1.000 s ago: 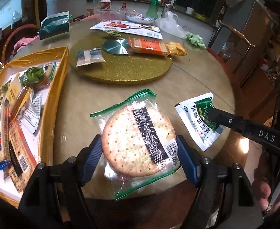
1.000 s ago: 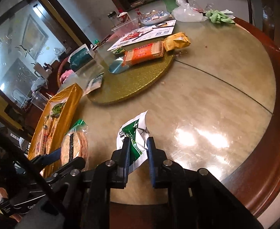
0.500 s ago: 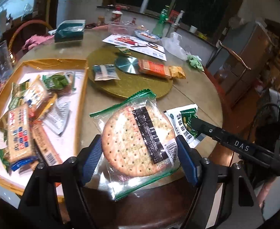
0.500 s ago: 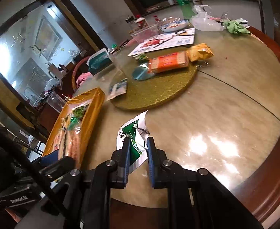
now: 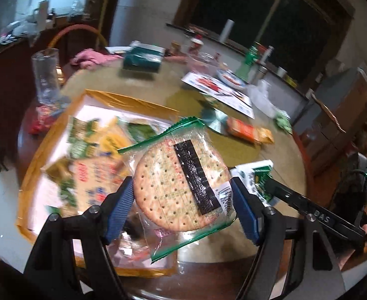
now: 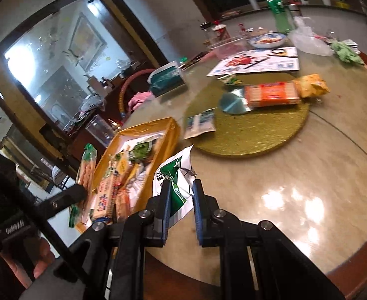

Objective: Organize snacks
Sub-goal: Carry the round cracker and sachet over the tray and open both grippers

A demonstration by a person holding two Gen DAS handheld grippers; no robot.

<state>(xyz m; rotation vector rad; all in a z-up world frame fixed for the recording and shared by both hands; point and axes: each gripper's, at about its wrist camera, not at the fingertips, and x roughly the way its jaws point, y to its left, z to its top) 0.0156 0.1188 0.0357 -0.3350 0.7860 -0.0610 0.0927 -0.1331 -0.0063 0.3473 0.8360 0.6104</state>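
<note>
Your left tool point(image 5: 182, 195) is clamped wide across a round cracker packet point(image 5: 181, 185), a clear wrapper with green edges and a dark label strip, blue pads pressed against both sides. The packet hangs in the air over the near right corner of the gold tray point(image 5: 101, 98), which spreads toward ten o'clock from the tool and already carries a jumble of wrapped snacks point(image 5: 93, 167).

Your right tool point(image 6: 179, 201) is pinched nearly closed on a white-and-green sachet point(image 6: 176, 172), which sticks up between the pads. It sits just off the tray's point(image 6: 169, 135) right edge, above the tabletop point(image 6: 296, 175). In the left view that sachet point(image 5: 256, 177) lies at three o'clock, just beside the cracker packet.

Farther out, at one o'clock from the right tool, a gold turntable point(image 6: 253, 132) holds an orange biscuit pack point(image 6: 271, 95), a yellow bag point(image 6: 311, 87) touching its end, a small silver disc point(image 6: 233, 103) and a pale sachet point(image 6: 201, 123) on its rim. Beyond lie a printed leaflet point(image 6: 258, 62) and a teal tissue pack point(image 6: 167, 78).
</note>
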